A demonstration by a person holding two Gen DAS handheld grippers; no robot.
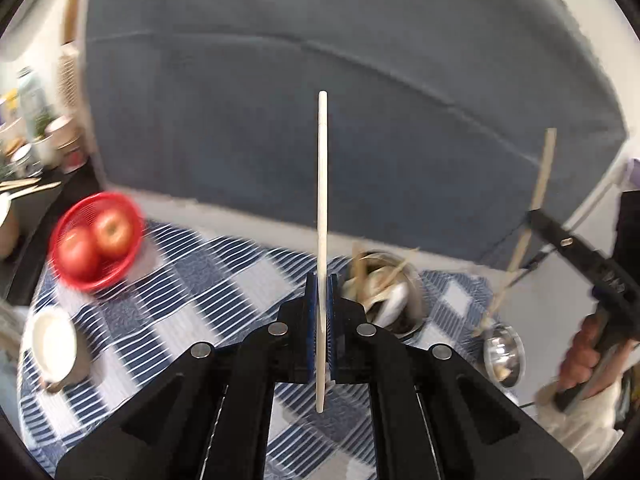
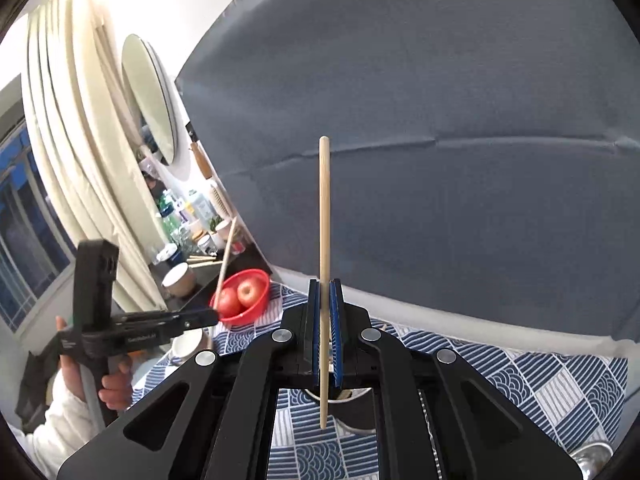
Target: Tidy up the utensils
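Now each tool is clenched on one chopstick: the left tool (image 1: 320, 312) holds a chopstick (image 1: 322, 208) upright above the bench (image 1: 192, 280), the right tool (image 2: 325, 320) another (image 2: 324, 240). Next, probably, drop both into one holder.

No text can be read: the pale print on the side of the black handheld left gripper (image 2: 214, 314) is too blurred.

Checked tablecloth (image 1: 208, 280) carries red basket (image 1: 96, 252), bowls.
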